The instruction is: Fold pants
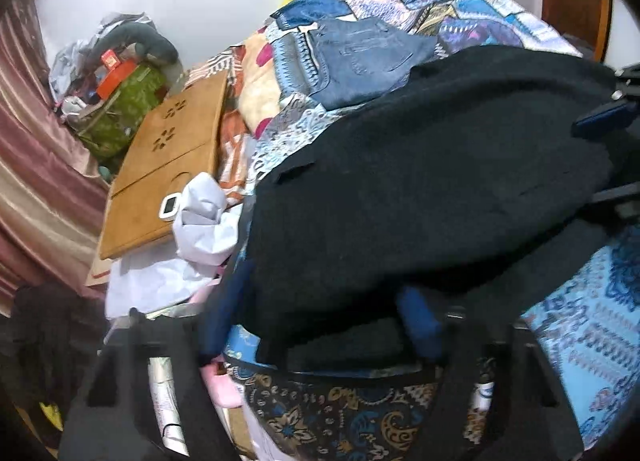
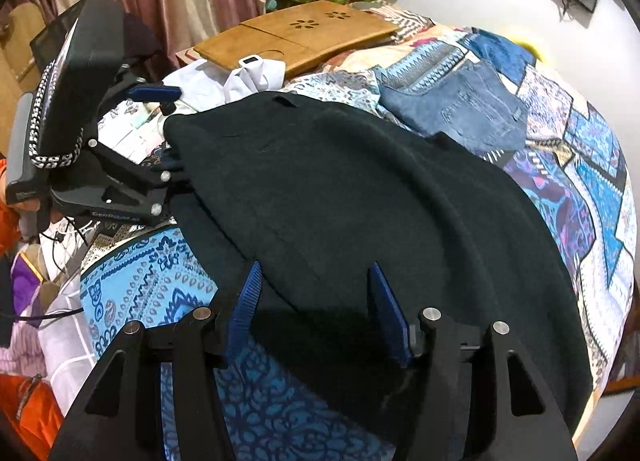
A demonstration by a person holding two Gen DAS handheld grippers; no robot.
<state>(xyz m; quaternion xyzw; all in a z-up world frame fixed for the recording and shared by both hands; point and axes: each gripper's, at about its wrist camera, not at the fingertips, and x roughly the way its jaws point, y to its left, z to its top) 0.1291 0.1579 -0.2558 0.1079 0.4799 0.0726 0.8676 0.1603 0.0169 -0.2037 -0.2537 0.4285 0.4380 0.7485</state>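
The right tool is hovering nearest, its blue fingers spread wide with nothing between them, straddling the near hem of the black pants. The pants are lying on the bed, draped over its blue patterned cover and stretching from six o'clock up toward eleven o'clock in the right wrist view.

The left tool is sitting at nine o'clock at the pants' far corner. One blue finger is showing above the cloth; whether the jaws are pinching the fabric I cannot tell, since the cloth is hiding the tips in both views.

Doing this step well probably means bringing the right tool down over the hem, closing on the full thickness of the layers, and matching the left tool's height so the fold is landing square rather than skewed.

Farther back, at one o'clock, folded blue jeans are resting just beside the black pants. Beyond, at twelve o'clock, a wooden lap tray is lying near crumpled white cloth.
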